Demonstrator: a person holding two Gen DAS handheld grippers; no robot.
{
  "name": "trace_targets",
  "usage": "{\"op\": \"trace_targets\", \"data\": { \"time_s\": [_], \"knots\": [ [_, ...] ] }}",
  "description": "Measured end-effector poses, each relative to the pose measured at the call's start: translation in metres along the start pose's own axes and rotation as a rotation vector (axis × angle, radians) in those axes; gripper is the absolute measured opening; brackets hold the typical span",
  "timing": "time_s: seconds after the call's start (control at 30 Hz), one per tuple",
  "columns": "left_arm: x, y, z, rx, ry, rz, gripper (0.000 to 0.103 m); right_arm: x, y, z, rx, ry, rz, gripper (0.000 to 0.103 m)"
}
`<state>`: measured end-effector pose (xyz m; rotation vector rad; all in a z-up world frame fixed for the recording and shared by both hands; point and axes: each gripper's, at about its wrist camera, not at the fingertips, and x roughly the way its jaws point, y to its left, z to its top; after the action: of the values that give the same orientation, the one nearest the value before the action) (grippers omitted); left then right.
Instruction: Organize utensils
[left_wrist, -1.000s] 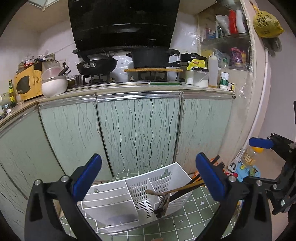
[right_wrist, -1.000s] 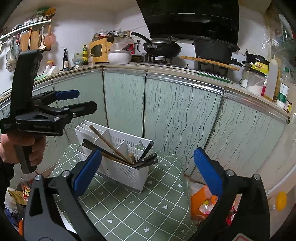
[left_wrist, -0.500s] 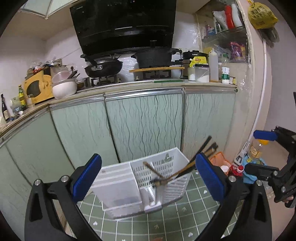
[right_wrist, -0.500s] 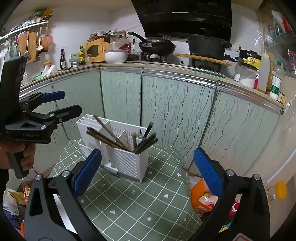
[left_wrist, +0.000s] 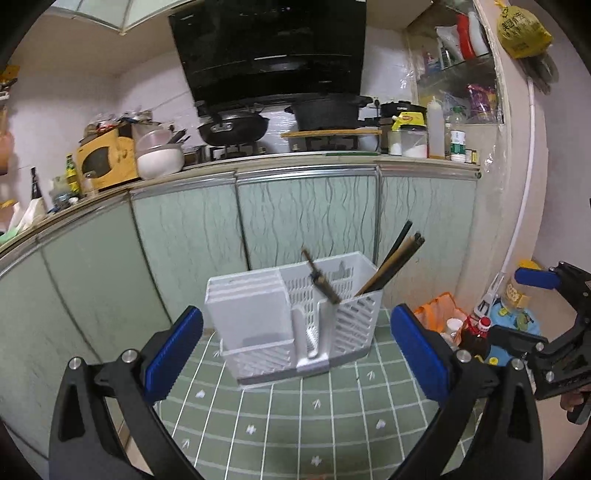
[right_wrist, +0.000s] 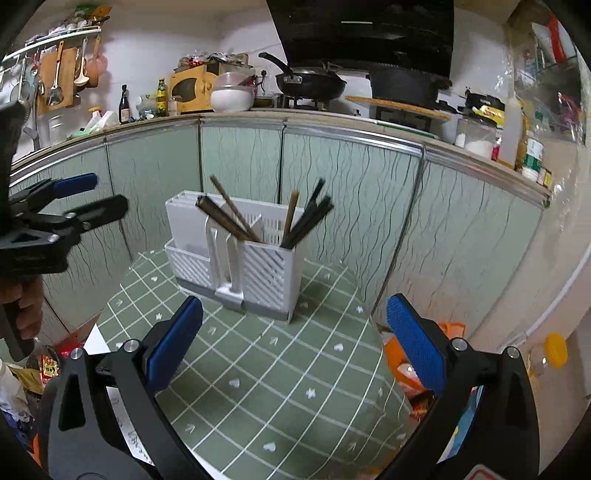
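Two groups of chopsticks (right_wrist: 306, 218) stand inside the white slotted utensil caddy (left_wrist: 291, 317), which sits upright on the green gridded counter (right_wrist: 280, 369). Left tongs (left_wrist: 295, 350) and right tongs (right_wrist: 291, 343) hang spread, empty; sorting appears largely complete

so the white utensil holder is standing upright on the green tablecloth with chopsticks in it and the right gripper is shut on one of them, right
Not quite. The right gripper is open and holds nothing, as the right wrist view shows. The rest holds: the white utensil holder stands upright on the green tablecloth with chopsticks in it.
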<state>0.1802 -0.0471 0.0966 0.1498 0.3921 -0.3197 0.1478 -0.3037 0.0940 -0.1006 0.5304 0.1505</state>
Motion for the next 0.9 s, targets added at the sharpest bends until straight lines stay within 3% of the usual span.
{"op": "trace_targets", "data": {
  "time_s": [0.57, 0.9],
  "knots": [
    [-0.044, 0.009, -0.083, -0.040, 0.077, 0.078, 0.099, -0.011, 0.023, -0.078, 0.028, 0.040, -0.044, 0.096],
    [-0.055, 0.005, -0.114, -0.052, 0.111, 0.144, 0.099, -0.022, 0.039, -0.114, 0.032, 0.048, -0.080, 0.096]
  ]
}}
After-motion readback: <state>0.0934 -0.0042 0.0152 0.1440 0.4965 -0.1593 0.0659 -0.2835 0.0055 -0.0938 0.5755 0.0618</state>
